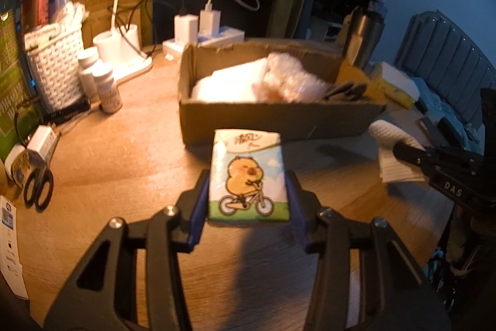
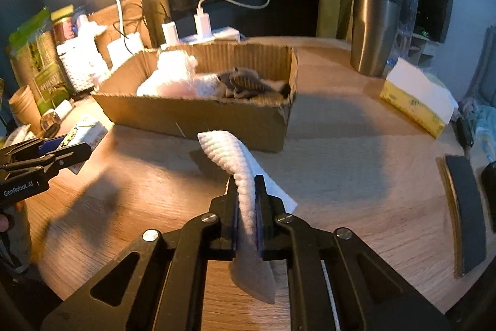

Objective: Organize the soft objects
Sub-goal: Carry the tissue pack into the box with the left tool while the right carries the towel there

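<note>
Two grippers, both loaded: your left gripper (image 1: 248, 191) clamps a tissue pack (image 1: 248, 176) by its sides, held flat above the desk (image 1: 124, 160); your right gripper (image 2: 248, 203) pinches a white cloth (image 2: 235, 163) mid-length, both ends drooping. Beyond them waits the cardboard box (image 2: 198, 114), already holding white padding (image 2: 176, 76) and a grey toy (image 2: 245, 82). Risk: the cloth's trailing end could snag the box's near wall; lift higher before crossing.

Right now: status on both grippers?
Left gripper shut on tissue pack. Right gripper shut on white cloth. Cardboard box ahead, path open.
</note>
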Demonstrator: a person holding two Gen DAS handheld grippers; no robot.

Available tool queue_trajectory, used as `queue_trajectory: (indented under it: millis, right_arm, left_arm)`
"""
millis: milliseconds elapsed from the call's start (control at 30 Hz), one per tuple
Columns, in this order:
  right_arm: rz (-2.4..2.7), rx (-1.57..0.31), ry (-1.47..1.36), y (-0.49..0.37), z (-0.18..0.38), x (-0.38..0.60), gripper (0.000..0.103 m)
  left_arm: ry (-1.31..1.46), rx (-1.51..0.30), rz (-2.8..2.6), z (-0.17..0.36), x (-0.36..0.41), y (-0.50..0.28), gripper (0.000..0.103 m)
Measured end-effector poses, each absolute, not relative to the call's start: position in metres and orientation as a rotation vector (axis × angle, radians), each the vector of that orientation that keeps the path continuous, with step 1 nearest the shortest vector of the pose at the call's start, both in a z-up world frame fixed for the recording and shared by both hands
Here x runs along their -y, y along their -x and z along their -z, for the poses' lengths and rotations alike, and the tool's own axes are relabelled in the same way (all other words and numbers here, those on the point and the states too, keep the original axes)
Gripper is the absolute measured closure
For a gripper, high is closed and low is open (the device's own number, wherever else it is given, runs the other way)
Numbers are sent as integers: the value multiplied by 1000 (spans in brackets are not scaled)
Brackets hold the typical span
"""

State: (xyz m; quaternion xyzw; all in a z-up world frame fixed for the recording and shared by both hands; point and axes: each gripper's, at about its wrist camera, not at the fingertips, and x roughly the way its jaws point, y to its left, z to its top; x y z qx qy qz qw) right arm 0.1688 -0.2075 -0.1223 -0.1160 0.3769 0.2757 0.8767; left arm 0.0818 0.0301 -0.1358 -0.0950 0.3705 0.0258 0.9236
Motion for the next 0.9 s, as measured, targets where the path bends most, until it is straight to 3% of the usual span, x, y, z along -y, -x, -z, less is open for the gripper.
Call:
queue_trajectory:
  millis: [900]
  right_arm:
    - [-606,-648,229,-182,60,193,93]
  left_arm:
    - [186,-620,-40,77,-39,-90,56]
